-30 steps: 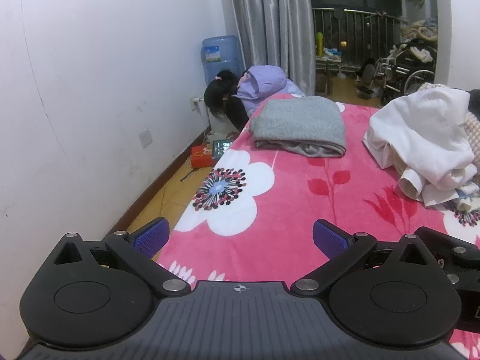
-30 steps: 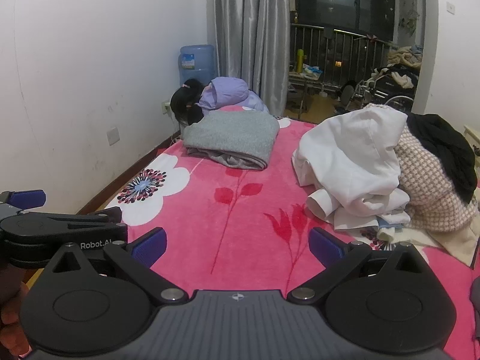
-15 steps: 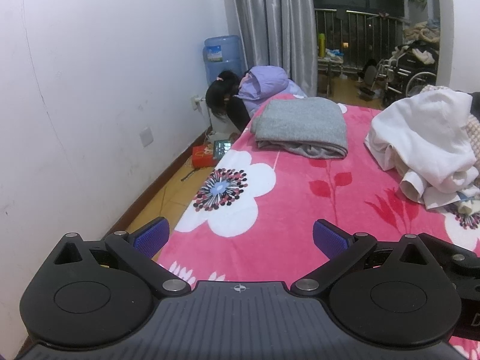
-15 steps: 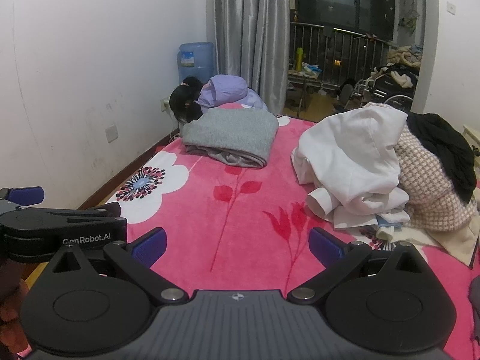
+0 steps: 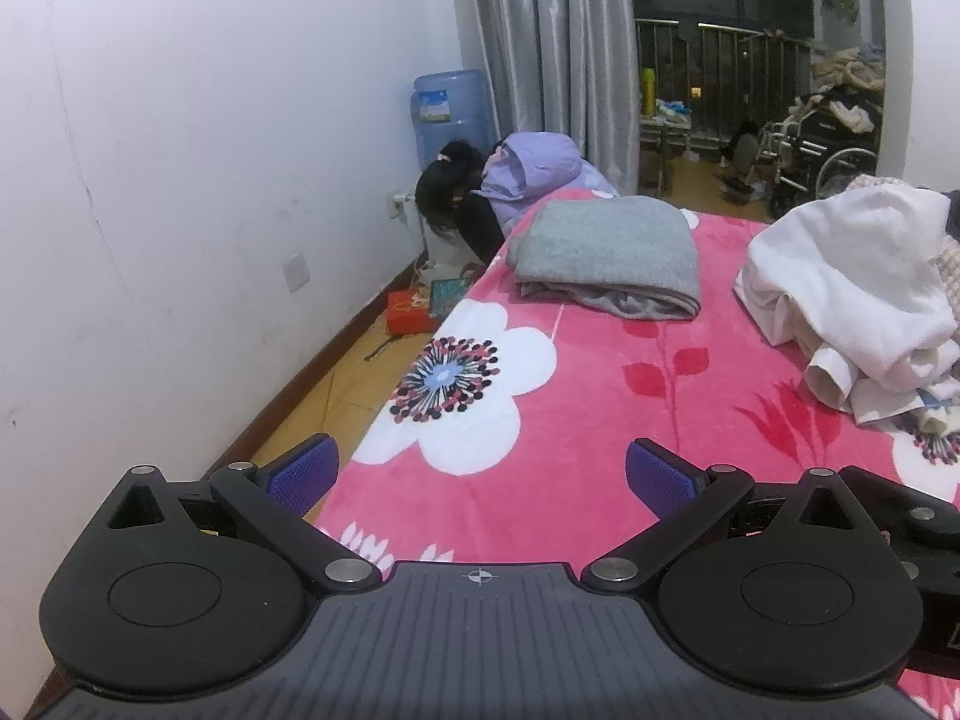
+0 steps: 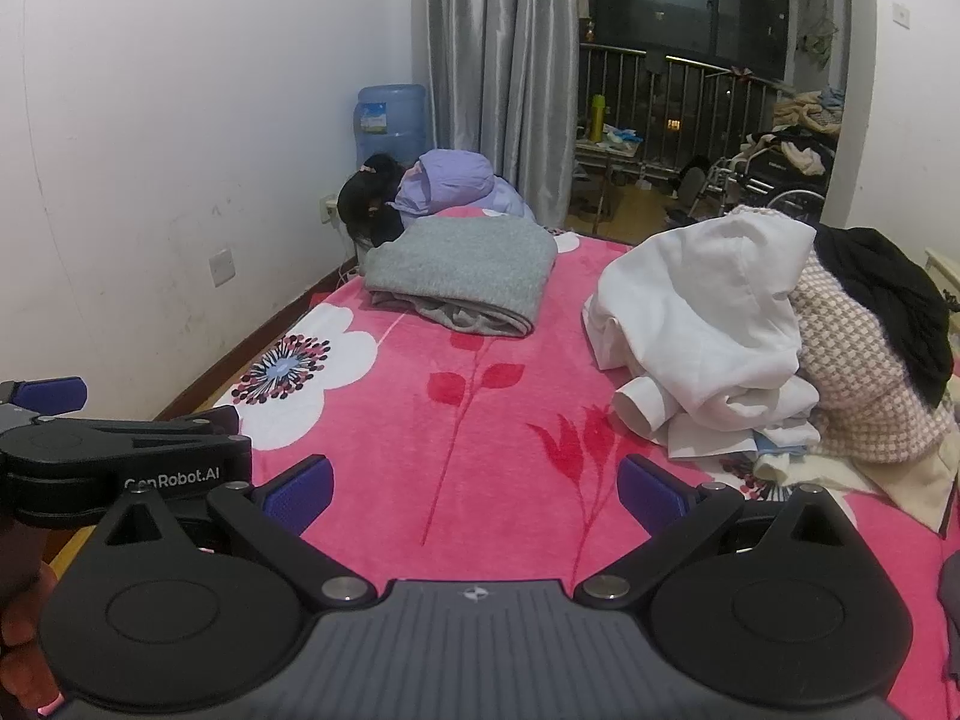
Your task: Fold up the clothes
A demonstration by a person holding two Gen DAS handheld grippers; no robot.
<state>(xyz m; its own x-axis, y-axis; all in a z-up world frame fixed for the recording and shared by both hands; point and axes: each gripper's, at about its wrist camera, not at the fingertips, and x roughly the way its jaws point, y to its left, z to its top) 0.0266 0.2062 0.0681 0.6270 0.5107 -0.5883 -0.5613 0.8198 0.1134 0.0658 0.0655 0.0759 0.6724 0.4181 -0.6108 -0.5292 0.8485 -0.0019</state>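
A folded grey garment point(image 5: 606, 252) point(image 6: 462, 270) lies at the far end of the pink flowered blanket point(image 5: 570, 396) point(image 6: 480, 408). On the right sits a heap of unfolded clothes: a white hooded top point(image 5: 852, 294) point(image 6: 702, 324), a cream checked knit point(image 6: 864, 372) and a black garment point(image 6: 888, 294). My left gripper point(image 5: 480, 474) is open over the bed's near left edge, holding nothing. My right gripper point(image 6: 474, 486) is open above the near blanket, also holding nothing. The left gripper's body point(image 6: 120, 462) shows at the left of the right wrist view.
A person in a lilac jacket point(image 5: 528, 180) point(image 6: 444, 186) crouches beyond the bed's far left corner, by a blue water bottle point(image 5: 450, 114). A white wall runs along the left with a floor strip point(image 5: 336, 396) between. Grey curtains, a railing and a wheelchair point(image 5: 822, 150) stand behind.
Both views have drifted slightly; the left gripper's body has shifted a little in the right wrist view. Both grippers stay open and the clothes have not moved.
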